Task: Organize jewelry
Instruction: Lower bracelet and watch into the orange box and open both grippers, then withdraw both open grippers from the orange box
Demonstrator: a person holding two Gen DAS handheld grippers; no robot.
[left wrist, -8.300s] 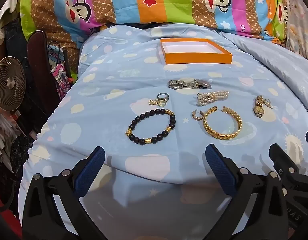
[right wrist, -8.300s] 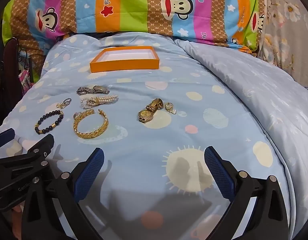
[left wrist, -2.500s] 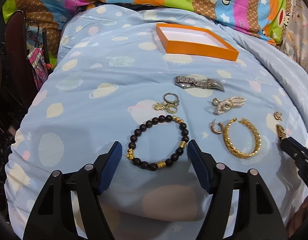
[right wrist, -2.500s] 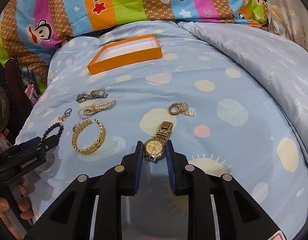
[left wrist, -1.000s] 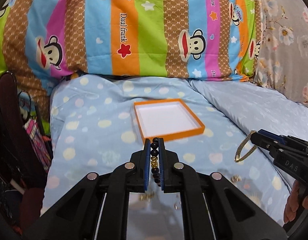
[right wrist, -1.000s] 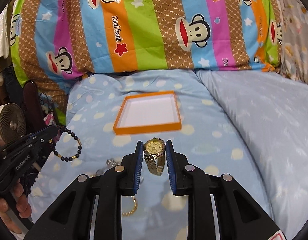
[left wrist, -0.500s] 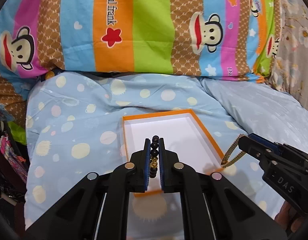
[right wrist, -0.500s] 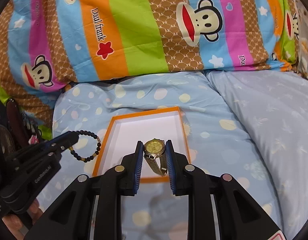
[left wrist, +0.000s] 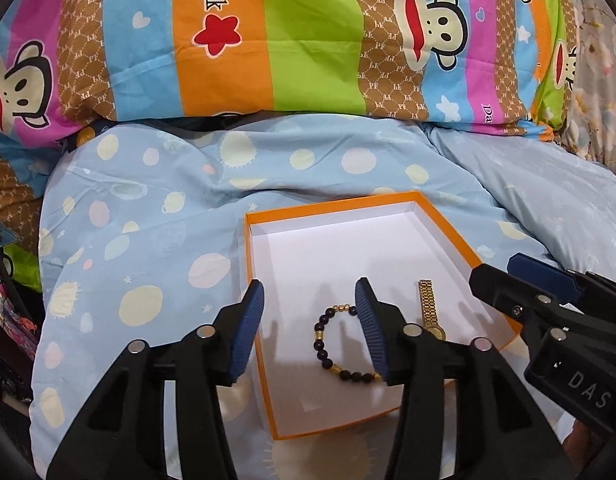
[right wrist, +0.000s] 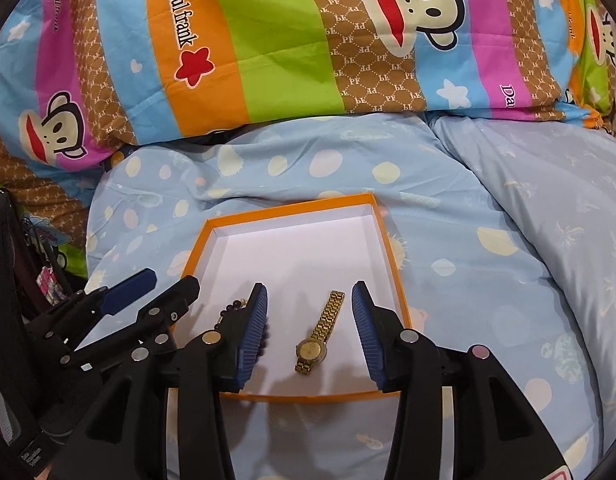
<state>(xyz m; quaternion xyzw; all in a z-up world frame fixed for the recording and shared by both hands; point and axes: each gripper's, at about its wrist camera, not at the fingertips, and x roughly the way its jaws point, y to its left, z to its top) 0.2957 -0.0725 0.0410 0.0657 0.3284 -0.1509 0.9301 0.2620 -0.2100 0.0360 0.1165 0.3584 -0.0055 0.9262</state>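
Observation:
An orange box (left wrist: 249, 264) with a white inside lies on the blue bedspread; it also shows in the right wrist view (right wrist: 382, 228). A black bead bracelet (left wrist: 327, 354) with gold beads lies in it, between the fingers of my open, empty left gripper (left wrist: 308, 322). A gold watch (left wrist: 428, 308) lies beside it, to the right. In the right wrist view the watch (right wrist: 320, 334) lies between the fingers of my open, empty right gripper (right wrist: 310, 320). The bracelet (right wrist: 232, 308) is mostly hidden behind the left finger. The other jewelry is out of view.
A striped monkey-print pillow (left wrist: 308, 40) lies behind the box. A grey-blue quilt (right wrist: 548, 208) rises on the right. Bags and clutter (left wrist: 4, 300) stand off the bed's left edge.
Both grippers have moved over the box and opened. The bracelet and the watch have dropped from the fingers and now lie on the box floor.

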